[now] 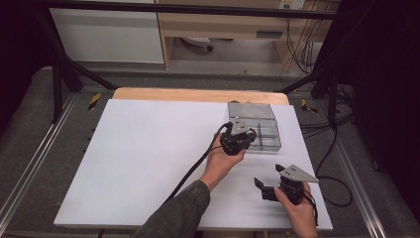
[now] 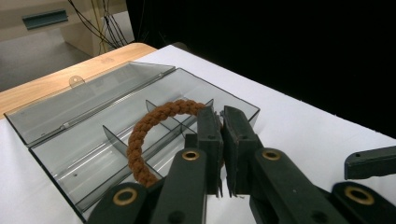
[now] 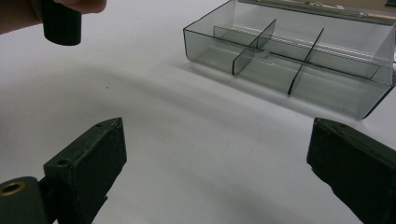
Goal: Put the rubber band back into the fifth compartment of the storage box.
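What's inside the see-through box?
The clear box has thin dividers, and a brown braided ring hangs over its compartments, pinched by the left hand-held gripper. The jaws cover part of the ring and the box's near corner.

Braided brown cord bracelet point(image 2: 154, 122) (rough, matt) — glossy smoky clear-plastic box point(image 2: 88, 140).

Brown braided ring point(image 2: 154, 126), rope-like plait pattern, pinched between black jaws of left gripper point(image 2: 222, 135); smoky grey see-through box point(image 2: 93, 126) with dividers, same tint on its open lid; plain white sheet point(image 1: 148, 158) over pale wooden table point(image 1: 198, 94); right gripper point(image 3: 215, 172) black, brass-coloured rivet at its pivot; grey plate on top; dark grey sleeve point(image 1: 178, 213).
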A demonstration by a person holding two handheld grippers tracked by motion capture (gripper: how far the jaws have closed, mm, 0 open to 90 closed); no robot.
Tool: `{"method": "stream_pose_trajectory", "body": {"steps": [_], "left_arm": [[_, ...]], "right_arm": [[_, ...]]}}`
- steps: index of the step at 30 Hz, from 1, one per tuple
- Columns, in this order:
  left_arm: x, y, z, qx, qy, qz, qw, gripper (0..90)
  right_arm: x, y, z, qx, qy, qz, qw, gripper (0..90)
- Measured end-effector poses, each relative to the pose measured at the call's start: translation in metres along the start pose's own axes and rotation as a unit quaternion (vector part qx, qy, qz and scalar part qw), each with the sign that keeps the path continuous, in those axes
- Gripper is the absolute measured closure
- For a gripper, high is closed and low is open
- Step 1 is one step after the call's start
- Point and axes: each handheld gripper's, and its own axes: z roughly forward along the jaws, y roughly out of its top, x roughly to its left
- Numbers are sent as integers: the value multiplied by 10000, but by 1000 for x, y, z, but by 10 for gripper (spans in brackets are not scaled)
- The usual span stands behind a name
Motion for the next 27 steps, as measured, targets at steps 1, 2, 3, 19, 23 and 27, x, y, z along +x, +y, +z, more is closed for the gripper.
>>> {"method": "stream_pose_trajectory", "body": {"steps": [1, 2, 3, 19, 23, 27], "left_arm": [[0, 0, 1, 17, 5, 7, 10000, 859], [0, 0, 2, 42, 12, 30, 10000, 859], [0, 0, 3, 69, 23, 54, 10000, 859], [3, 1, 10, 96, 85, -115, 9999, 859], [5, -2, 14, 149, 56, -165, 9997, 859], [6, -2, 21, 169, -11, -227, 9996, 858]], "right_arm": [[0, 0, 0, 2, -4, 5, 10000, 52], [0, 0, 0, 10, -6, -6, 10000, 52], [-1, 0, 0, 1, -14, 5, 10000, 52], [-1, -1, 0, 13, -43, 13, 10000, 52], [-2, 0, -1, 10, -45, -10, 10000, 53], [-1, -1, -1, 13, -48, -4, 10000, 52]]}}
